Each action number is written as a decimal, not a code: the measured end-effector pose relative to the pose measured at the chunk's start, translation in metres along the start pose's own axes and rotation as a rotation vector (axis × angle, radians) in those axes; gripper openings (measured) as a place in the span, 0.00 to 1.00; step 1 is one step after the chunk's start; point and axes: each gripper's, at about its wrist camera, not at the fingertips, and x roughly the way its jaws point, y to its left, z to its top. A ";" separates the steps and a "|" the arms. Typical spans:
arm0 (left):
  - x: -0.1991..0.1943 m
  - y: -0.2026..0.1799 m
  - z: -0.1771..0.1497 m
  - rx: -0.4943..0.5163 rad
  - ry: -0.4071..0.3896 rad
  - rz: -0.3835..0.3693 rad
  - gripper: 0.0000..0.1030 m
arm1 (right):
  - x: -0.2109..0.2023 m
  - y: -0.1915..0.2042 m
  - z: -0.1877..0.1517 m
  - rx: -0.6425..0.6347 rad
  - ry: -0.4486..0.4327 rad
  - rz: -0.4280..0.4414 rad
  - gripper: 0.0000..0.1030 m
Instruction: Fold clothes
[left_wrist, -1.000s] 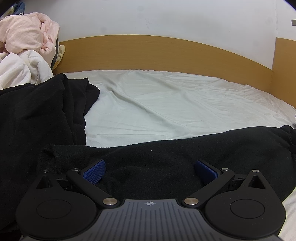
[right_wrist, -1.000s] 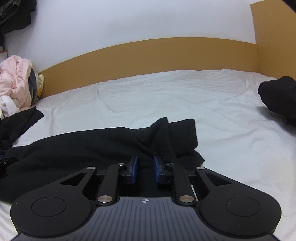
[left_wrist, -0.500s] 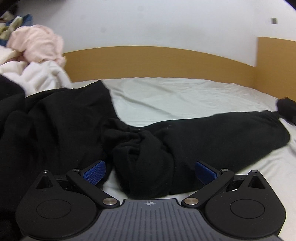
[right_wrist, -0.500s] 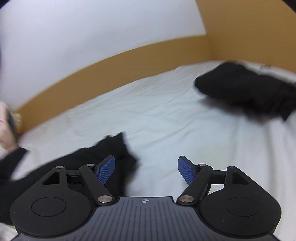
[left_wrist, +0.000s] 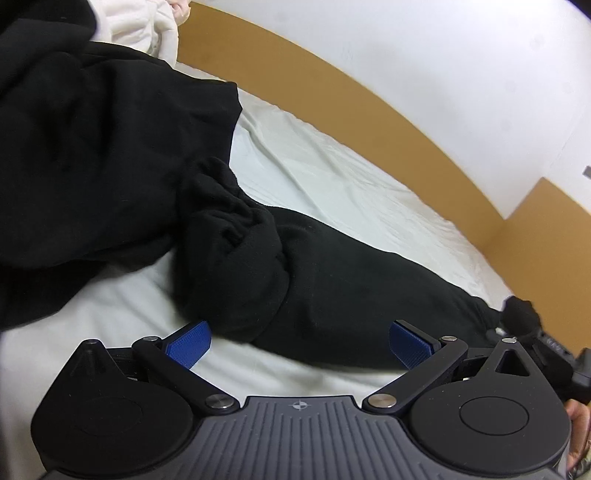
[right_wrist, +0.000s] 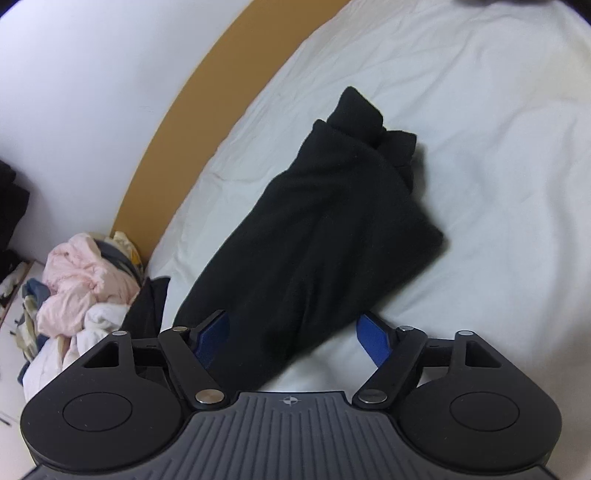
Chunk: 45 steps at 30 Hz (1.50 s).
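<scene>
Left wrist view showed both the left tongs (left_wrist: 298, 341) and right tongs (right_wrist: 291, 338) apart, empty, over the black garment (left_wrist: 332, 280) on the bed (left_wrist: 369, 192); its bunched middle could fold crookedly.

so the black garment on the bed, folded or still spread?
Not folded. The black garment lies stretched across the white sheet, one end bunched up. Both tongs are open, gripping nothing.

The left gripper (left_wrist: 298, 343) is held tilted downward with its jaws spread wide, nothing pinched between its blue pads (left_wrist: 189, 343). The right gripper (right_wrist: 291, 338) is likewise angled downward and rolled, its jaws parted wide and nothing pressed by its pads (right_wrist: 373, 338).
</scene>
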 end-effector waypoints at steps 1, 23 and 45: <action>0.007 -0.002 0.000 -0.010 -0.009 0.021 0.99 | 0.004 0.003 0.001 0.005 -0.022 -0.011 0.72; 0.096 -0.012 0.037 -0.057 -0.192 0.087 0.78 | 0.066 0.001 0.028 -0.100 -0.353 0.020 0.21; 0.085 -0.002 0.038 -0.077 -0.183 0.045 0.74 | 0.045 -0.020 0.021 -0.045 -0.386 0.008 0.35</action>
